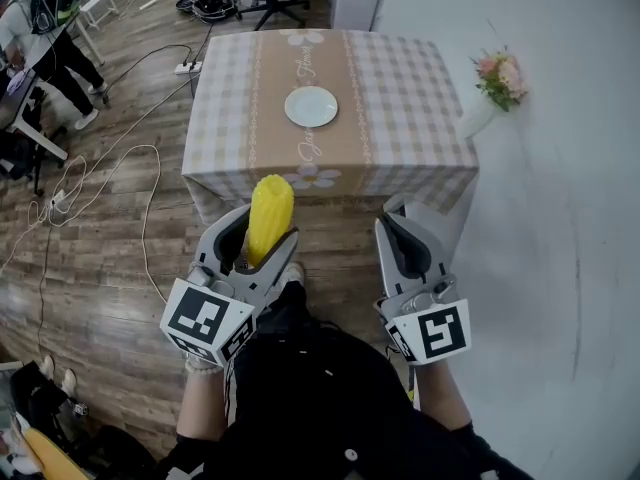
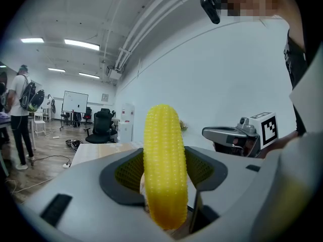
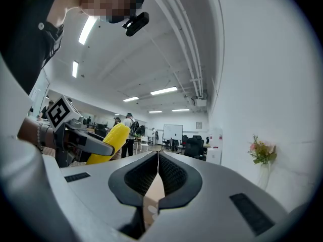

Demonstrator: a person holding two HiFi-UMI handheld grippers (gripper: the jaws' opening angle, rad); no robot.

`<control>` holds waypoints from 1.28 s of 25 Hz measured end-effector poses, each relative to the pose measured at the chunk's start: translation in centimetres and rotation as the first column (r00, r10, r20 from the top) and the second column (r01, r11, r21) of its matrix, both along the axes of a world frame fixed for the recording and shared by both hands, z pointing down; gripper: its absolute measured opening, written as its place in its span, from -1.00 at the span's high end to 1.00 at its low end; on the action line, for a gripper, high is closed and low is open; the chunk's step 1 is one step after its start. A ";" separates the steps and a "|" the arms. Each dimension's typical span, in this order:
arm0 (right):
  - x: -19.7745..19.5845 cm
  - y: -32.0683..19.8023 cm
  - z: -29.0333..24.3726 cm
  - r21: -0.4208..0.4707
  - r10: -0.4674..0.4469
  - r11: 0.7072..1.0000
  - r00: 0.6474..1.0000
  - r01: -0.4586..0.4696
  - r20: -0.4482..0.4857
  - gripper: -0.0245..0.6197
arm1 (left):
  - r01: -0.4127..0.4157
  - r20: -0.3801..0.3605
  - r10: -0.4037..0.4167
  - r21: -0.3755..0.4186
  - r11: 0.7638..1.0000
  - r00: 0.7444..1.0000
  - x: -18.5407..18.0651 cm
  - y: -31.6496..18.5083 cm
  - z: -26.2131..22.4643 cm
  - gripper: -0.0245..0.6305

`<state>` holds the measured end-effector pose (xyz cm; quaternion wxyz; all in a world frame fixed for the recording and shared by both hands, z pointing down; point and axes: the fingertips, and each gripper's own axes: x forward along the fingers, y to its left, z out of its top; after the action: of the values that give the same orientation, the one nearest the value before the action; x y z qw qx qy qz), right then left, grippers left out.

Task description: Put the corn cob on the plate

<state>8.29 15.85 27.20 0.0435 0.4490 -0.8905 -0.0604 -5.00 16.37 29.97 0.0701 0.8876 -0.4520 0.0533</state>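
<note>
Yellow corn cob (image 1: 270,218) is pinched btwn the left tongs (image 1: 262,228), sticking up past the tips. It's held over the wood floor (image 1: 110,268), just short of the table (image 1: 400,98). Next to them the right tongs (image 1: 400,218) are pressed together w/ nothing inside. The white plate (image 1: 311,106) sits mid-table on the checkered cloth, well apart from the cob. Pink flowers (image 1: 500,76) are off the table's right side, by the wall.

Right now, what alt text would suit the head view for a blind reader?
The left claw grips a yellow corn cob, short of a checked table that bears a white plate. The right claw is shut and holds nothing.
</note>
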 end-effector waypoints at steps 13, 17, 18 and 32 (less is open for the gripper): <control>-1.1 -6.7 0.5 0.009 0.017 1.000 1.000 -0.017 -0.015 0.80 | -0.006 -0.001 0.006 0.007 1.000 1.000 -1.3 -7.2 0.5 0.16; -1.1 -8.7 0.5 0.010 0.040 0.999 0.999 -0.040 -0.018 0.80 | -0.027 0.001 0.027 0.007 1.000 1.000 -1.4 -9.7 0.7 0.16; -1.2 -9.3 0.5 0.009 0.045 0.999 0.999 -0.044 -0.019 0.80 | -0.031 -0.002 0.031 0.006 0.999 1.000 -1.5 -10.3 0.7 0.16; -2.9 -15.9 0.3 0.014 0.090 0.996 0.996 -0.090 -0.024 0.80 | -0.090 -0.033 0.090 0.003 0.996 0.995 -2.9 -18.1 0.2 0.16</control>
<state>5.36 -0.05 27.53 0.0541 0.4880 -0.8684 -0.0693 -7.85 -1.70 30.14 0.0744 0.9080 -0.4102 0.0415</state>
